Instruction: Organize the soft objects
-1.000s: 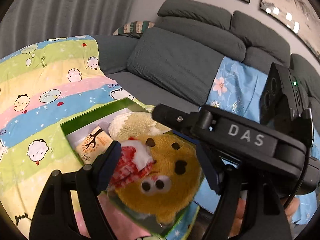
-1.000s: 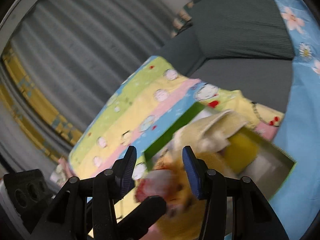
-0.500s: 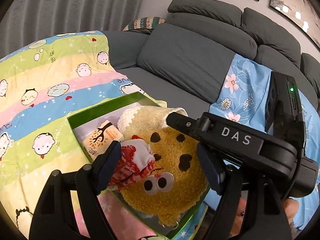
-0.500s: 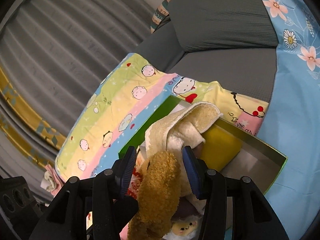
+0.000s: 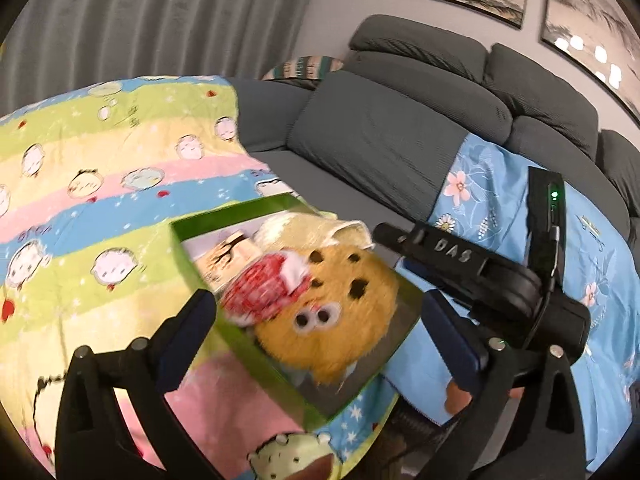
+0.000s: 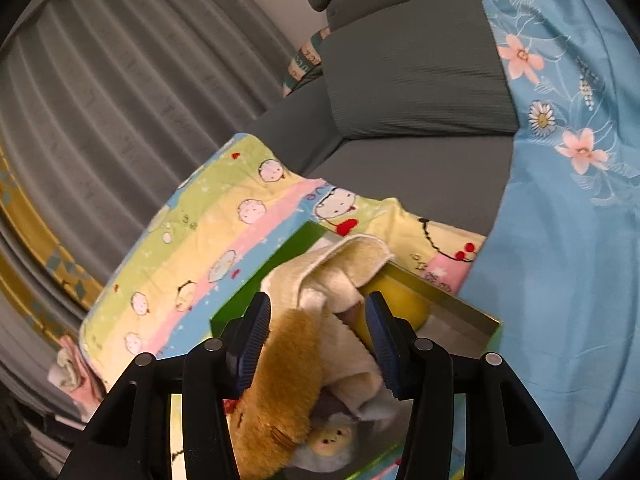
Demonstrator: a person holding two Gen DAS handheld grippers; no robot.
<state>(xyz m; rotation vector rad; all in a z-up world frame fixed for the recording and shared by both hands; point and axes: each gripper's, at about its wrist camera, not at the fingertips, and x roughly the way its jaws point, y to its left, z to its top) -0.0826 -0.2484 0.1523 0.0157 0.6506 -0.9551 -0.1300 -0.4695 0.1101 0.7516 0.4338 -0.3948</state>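
A green box (image 5: pixel 240 212) lies on the striped blanket. In it rest a yellow-brown cookie plush (image 5: pixel 340 320) with googly eyes, a red-and-white checked soft toy (image 5: pixel 260 292), a cream towel (image 5: pixel 312 228) and a small printed pack (image 5: pixel 228 256). My left gripper (image 5: pixel 320 316) hovers in front of the box; its jaws are opening wide on either side of the plush without touching it. My right gripper (image 6: pixel 318 320) is over the box (image 6: pixel 296 240), its jaws opening. The plush (image 6: pixel 288 360) and the towel (image 6: pixel 340 264) lie loose between them, beside a yellow object (image 6: pixel 396 304).
The cartoon-striped blanket (image 5: pixel 100 200) covers the left of a grey sofa (image 5: pixel 380 140). A blue floral sheet (image 5: pixel 500 200) lies on the right. Grey curtains (image 5: pixel 120 20) hang behind. A hand (image 5: pixel 456 396) shows under the right gripper's black body (image 5: pixel 452 256).
My left jaws have spread much wider and drawn back from the plush, which now lies in the box. The right jaws have widened a little around plush and towel.
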